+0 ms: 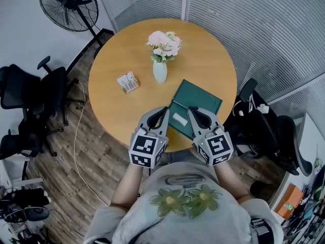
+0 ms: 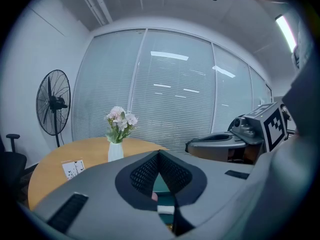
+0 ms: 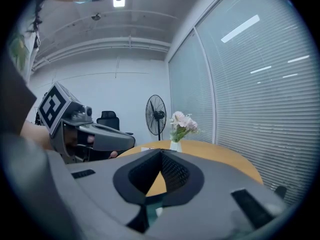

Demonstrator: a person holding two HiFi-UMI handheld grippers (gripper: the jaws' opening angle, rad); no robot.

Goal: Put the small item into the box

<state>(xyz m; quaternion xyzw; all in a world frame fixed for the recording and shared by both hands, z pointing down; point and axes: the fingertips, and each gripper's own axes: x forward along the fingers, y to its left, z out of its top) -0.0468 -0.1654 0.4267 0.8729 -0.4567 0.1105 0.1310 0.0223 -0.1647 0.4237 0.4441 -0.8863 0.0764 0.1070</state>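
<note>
A card pack is lying on the left of the round table, well apart from the rest. The left gripper is hovering with its jaws pressed together, empty. The small white item is lying in the green box, its long axis slanting from far-left to near-right. The right gripper is hovering closed too, holding nothing

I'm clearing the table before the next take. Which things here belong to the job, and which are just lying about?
Job:
green box
small white item on it
left gripper and right gripper, both shut

Lying about:
vase of flowers
small pack
fan
office chairs
</note>
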